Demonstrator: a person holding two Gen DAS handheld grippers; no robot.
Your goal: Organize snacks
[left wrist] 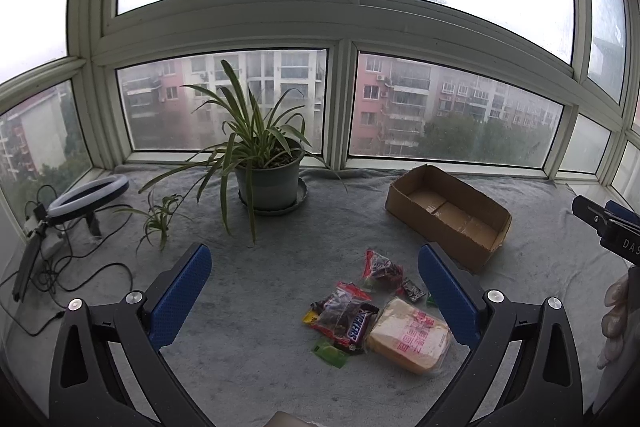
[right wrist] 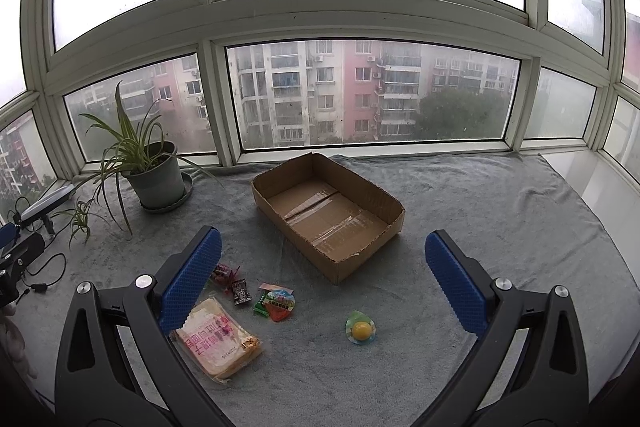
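Grey cloth (right wrist: 500, 211) covers a wide sill beneath tall windows looking out on apartment blocks; on it the snacks lie loose in front of an empty cardboard box (right wrist: 326, 211), which sits open-topped towards the glass. A wrapped bread slab (right wrist: 220, 341) lies nearest, with a Snickers bar (left wrist: 357, 325) and a red packet (left wrist: 380, 265) beside it, small sweets (right wrist: 276, 301) further right, and a yellow-centred jelly cup (right wrist: 360, 331) apart; the left gripper (left wrist: 316, 291) and right gripper (right wrist: 322, 283) both hover above the cloth, fingers spread wide, holding nothing. Beyond stand a potted plant (left wrist: 268, 167) and a ring light (left wrist: 90, 195).
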